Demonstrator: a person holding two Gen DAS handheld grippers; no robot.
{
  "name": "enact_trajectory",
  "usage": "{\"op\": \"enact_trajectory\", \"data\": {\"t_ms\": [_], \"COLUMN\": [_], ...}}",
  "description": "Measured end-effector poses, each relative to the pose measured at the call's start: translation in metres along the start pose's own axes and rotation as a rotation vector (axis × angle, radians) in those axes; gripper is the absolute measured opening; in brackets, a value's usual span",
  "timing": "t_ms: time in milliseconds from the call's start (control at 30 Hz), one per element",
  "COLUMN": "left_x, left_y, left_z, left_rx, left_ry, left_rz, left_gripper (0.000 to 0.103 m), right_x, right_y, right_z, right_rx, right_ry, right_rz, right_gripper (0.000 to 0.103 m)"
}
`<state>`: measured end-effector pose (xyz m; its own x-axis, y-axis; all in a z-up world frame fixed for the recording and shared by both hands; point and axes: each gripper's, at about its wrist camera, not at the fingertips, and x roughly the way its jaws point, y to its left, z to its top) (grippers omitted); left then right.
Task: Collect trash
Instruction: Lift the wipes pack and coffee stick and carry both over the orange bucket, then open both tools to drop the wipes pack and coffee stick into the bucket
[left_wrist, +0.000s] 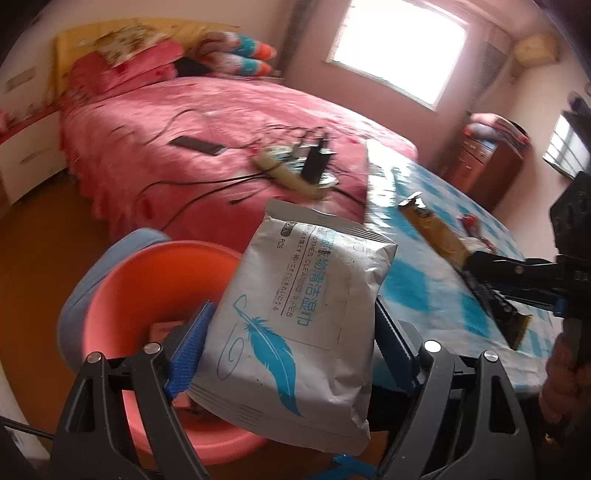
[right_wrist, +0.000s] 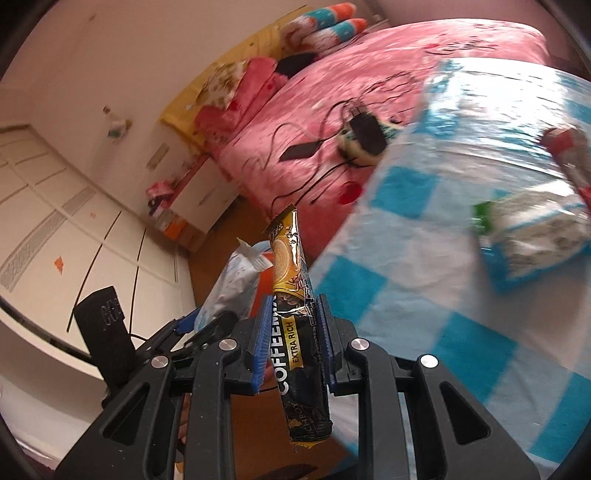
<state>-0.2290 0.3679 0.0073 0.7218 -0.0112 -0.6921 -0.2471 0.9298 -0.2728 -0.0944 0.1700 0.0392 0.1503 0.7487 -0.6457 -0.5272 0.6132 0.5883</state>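
My left gripper (left_wrist: 291, 325) is shut on a white wet-wipes pack (left_wrist: 295, 317) with a blue feather print, held over the orange-pink basin (left_wrist: 155, 280) on a blue stool. My right gripper (right_wrist: 291, 328) is shut on a gold and black coffee sachet (right_wrist: 295, 317), held upright off the table's edge. In the left wrist view the right gripper (left_wrist: 491, 280) and its coffee sachet (left_wrist: 439, 236) show above the blue-checked tablecloth (left_wrist: 424, 280). In the right wrist view the wipes pack (right_wrist: 232, 284) and a bit of the basin (right_wrist: 264, 284) lie beyond the sachet.
More wrappers lie on the checked table (right_wrist: 424, 280): a white and blue packet (right_wrist: 535, 236) and a red one (right_wrist: 569, 155). A pink bed (left_wrist: 207, 147) with a phone, cables and chargers stands behind. A wooden cabinet (left_wrist: 484, 162) stands at the far right.
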Motion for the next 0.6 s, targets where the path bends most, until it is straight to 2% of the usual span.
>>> {"op": "enact_trajectory", "data": {"t_ms": [267,600], "left_x": [-0.001,-0.001], "left_y": [0.060,0.088], "left_z": [-0.010,-0.019], "left_rx": [-0.151,-0.220], "left_ry": [0.000,0.000], "left_rz": [0.104,0.135], "left_gripper": [0.083,0.083], "right_x": [0.048,0.096], "right_y": [0.044,0.065], "right_z": [0.009,0.011], "right_rx": [-0.054,-0.052], "right_ry": [0.066,0.110], "right_rz": [0.056,0.077], "right_gripper": [0.025,0.029]}}
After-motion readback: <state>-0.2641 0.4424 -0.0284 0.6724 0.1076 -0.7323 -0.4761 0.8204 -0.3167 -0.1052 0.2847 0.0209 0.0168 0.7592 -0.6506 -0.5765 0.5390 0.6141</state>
